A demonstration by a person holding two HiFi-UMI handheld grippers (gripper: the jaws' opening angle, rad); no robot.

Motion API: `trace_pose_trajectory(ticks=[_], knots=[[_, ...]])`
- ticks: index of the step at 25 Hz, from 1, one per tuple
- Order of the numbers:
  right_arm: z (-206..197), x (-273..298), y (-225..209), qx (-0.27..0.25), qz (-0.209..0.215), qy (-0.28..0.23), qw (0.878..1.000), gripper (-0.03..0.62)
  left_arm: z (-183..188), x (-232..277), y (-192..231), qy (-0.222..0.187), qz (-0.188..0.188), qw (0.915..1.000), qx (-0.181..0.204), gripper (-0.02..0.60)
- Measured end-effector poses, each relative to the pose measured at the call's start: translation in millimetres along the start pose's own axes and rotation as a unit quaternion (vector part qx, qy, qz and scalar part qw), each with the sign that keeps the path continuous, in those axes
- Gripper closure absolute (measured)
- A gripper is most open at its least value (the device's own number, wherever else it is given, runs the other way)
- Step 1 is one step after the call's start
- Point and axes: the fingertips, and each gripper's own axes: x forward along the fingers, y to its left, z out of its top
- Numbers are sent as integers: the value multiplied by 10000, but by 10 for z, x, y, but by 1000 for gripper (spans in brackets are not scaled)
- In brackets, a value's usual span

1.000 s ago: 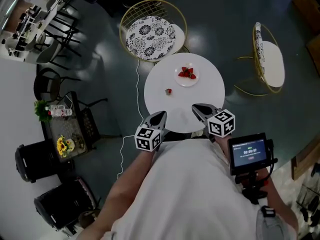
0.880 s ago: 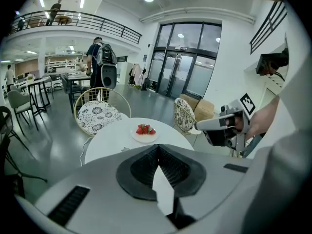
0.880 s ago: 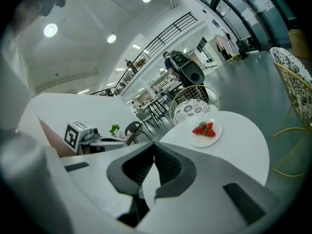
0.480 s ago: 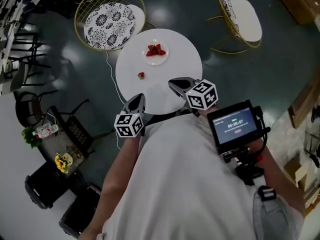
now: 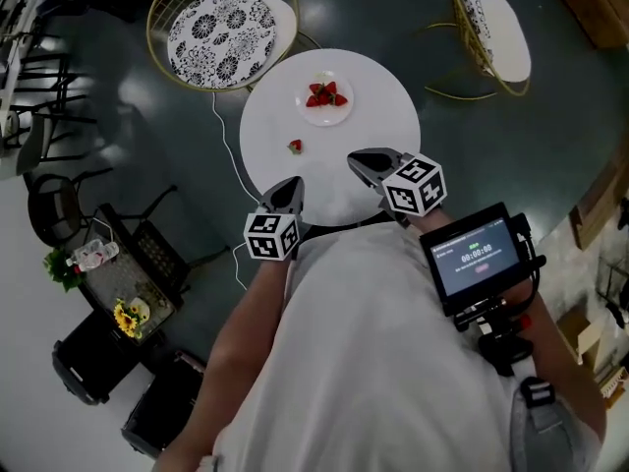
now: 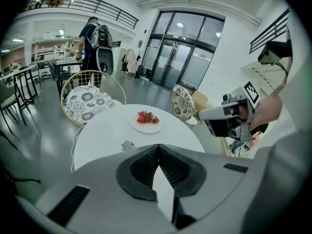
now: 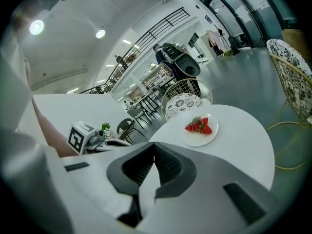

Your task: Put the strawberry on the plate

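A round white table (image 5: 378, 126) bears a white plate (image 5: 325, 111) with several strawberries on it at its far side. One lone strawberry (image 5: 295, 147) lies on the tabletop, nearer and left of the plate. My left gripper (image 5: 290, 187) is shut and empty at the table's near edge, just short of the lone strawberry (image 6: 127, 145). My right gripper (image 5: 359, 158) is also shut and empty, over the near right part of the table. The plate (image 7: 200, 133) lies ahead of the right gripper (image 7: 153, 147). Past the left gripper (image 6: 157, 149), the plate (image 6: 146, 126) shows beyond the lone strawberry.
A gold wire chair with a patterned cushion (image 5: 221, 26) stands behind the table on the left, and a second one (image 5: 496, 28) at the back right. A white cable (image 5: 226, 150) runs along the floor. Dark chairs and a flower stand (image 5: 118, 303) are on the left.
The head view has swung, so the table has shifted in the picture. The left gripper has dipped a little toward the table's near edge. Both grippers stay shut.
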Motion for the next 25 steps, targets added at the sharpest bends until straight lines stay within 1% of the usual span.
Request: trace_pose_trajectory(ticks=[5, 12, 16, 21, 25], knots=[[7, 88, -82, 70, -102, 103, 9999, 586, -25, 143, 157, 222, -42, 9997, 42, 574], [-163, 287, -223, 209, -239, 124, 9994, 586, -188, 423, 484, 533, 38, 9984, 200, 574], [-277, 297, -235, 318, -327, 149, 9988, 586, -274, 468, 566, 691, 118, 9968, 373, 574], [-285, 298, -291, 383, -430, 117, 9983, 586, -256, 540, 658, 807, 193, 9951, 546, 574], [-309, 271, -307, 426, -465, 85, 9980, 586, -295, 615, 660, 961, 169, 9932, 639, 574]])
